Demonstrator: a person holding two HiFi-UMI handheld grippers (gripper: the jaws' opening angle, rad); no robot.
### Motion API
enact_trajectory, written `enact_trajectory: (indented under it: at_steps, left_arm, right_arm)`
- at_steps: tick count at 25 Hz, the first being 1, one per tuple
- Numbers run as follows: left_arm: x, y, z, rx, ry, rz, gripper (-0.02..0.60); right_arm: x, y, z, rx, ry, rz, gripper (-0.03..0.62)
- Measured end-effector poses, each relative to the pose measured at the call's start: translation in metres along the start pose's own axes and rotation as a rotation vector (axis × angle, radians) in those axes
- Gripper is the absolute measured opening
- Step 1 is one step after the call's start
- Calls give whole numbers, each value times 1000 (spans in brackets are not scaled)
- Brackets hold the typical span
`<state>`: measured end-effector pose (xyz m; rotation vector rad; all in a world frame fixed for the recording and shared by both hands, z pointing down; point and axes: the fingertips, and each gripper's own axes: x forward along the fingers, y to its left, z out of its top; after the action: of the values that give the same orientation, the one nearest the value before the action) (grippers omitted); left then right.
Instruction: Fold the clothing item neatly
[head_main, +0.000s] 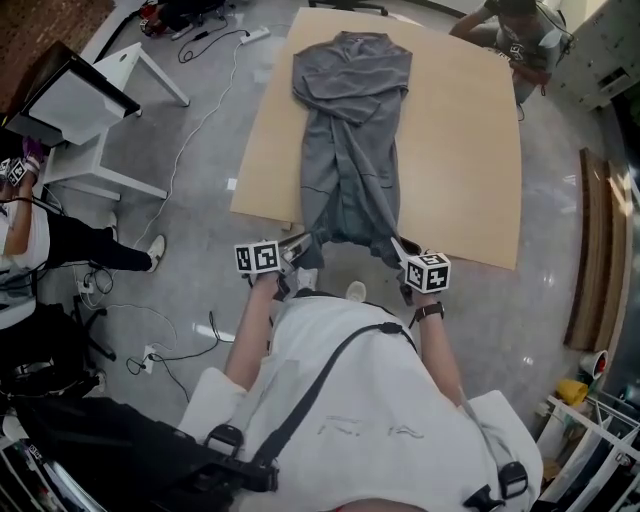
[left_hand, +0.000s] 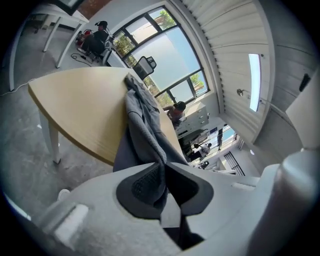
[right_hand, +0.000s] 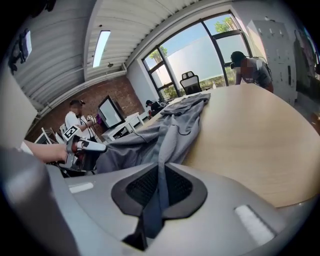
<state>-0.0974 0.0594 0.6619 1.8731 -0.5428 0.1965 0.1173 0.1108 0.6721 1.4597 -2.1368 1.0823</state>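
Observation:
A grey garment (head_main: 350, 130) lies lengthwise on the light wooden table (head_main: 470, 150), with its sleeves folded in at the far end. Its near hem hangs just past the table's near edge. My left gripper (head_main: 298, 246) is shut on the hem's left corner, and my right gripper (head_main: 399, 250) is shut on the right corner. In the left gripper view grey cloth (left_hand: 145, 125) runs from between the pads up onto the table (left_hand: 85, 105). The right gripper view shows the same: fabric (right_hand: 172, 125) pinched between the pads, and the left gripper (right_hand: 82, 147) off to the side.
One person (head_main: 515, 40) stands at the table's far right corner, another (head_main: 25, 235) sits at the left. A white desk (head_main: 90, 110) and floor cables (head_main: 190, 130) lie to the left. Wooden boards (head_main: 592, 260) lean at the right.

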Motion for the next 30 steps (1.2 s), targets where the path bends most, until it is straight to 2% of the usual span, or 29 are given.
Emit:
enact_trajectory:
  at_steps: [6,12,20,24,27,30]
  left_arm:
    - [-8,-52,8,49,-78,-79,38]
    - [-17,-91,7,164,-115,-57,38]
    - [-39,-146,38,219,-209,-92,38]
    - [-47,-159,44,241,-249,-97,38]
    - [-54,-153,58,232,-283,-97,38]
    - [-63,-141,86,154,-331,-132,38]
  right_arm:
    - [-34,23,24,-63,-86,69,29]
    - [-68,43,41,-74,-161,136,29]
    - [-104,62,76,-58,-244,212,29]
    - [-116,64,87,-47,-299,236,29]
    - [-116,64,101,-22,-335,246,29]
    - [-113,60,130,28,-383,250,29]
